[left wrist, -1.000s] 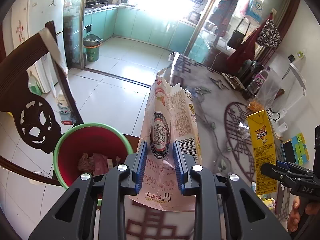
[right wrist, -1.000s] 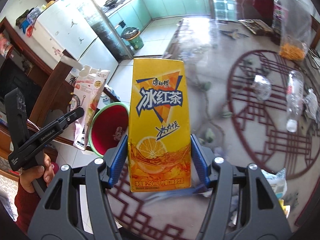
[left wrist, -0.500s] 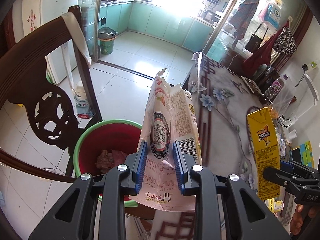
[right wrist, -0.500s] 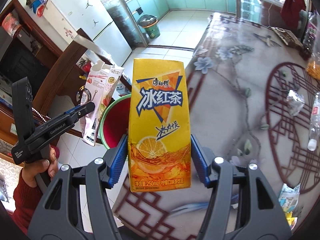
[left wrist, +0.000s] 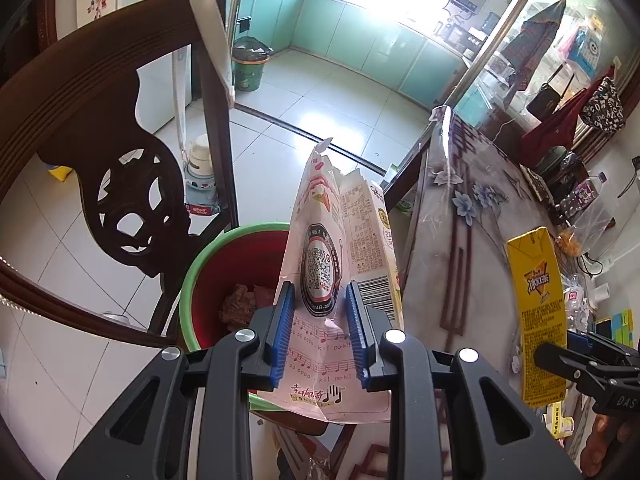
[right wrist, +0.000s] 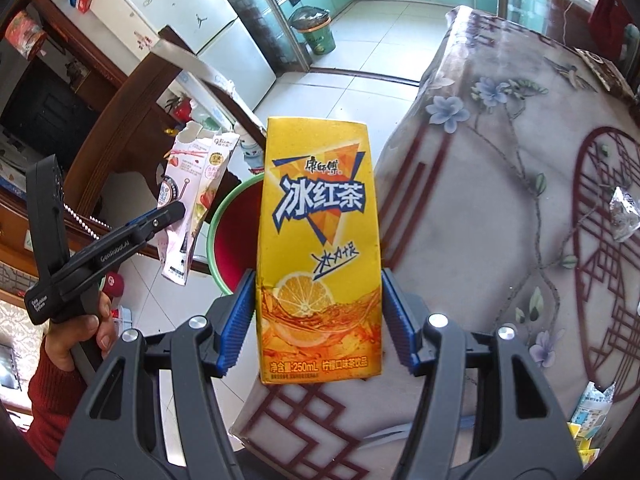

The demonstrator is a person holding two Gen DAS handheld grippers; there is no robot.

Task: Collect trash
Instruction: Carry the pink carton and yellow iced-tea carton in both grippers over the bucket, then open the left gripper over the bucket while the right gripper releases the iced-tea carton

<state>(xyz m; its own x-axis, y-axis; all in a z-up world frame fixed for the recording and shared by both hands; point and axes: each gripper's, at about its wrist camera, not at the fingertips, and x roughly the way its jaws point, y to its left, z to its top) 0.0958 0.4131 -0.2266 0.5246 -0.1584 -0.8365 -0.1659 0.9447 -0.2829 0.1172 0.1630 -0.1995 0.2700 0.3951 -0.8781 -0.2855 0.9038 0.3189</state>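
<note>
Both grippers loaded — beside the red bin point(left wrist: 224, 276).
Left gripper point(left wrist: 320, 334) clamps pink snack box point(left wrist: 340, 264) (top torn open); right gripper point(right wrist: 318, 320) clamps yellow tea carton point(right wrist: 318, 248) — at table point(right wrist: 500, 200) edge.

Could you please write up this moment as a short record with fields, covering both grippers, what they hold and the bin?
left gripper: shut on pink snack box, held over the bin's near rim
right gripper: shut on yellow iced tea carton, upright, at the table edge
bin: red, green rim, on the floor beside the table, scraps inside
chair: dark wood, beside bin
</note>
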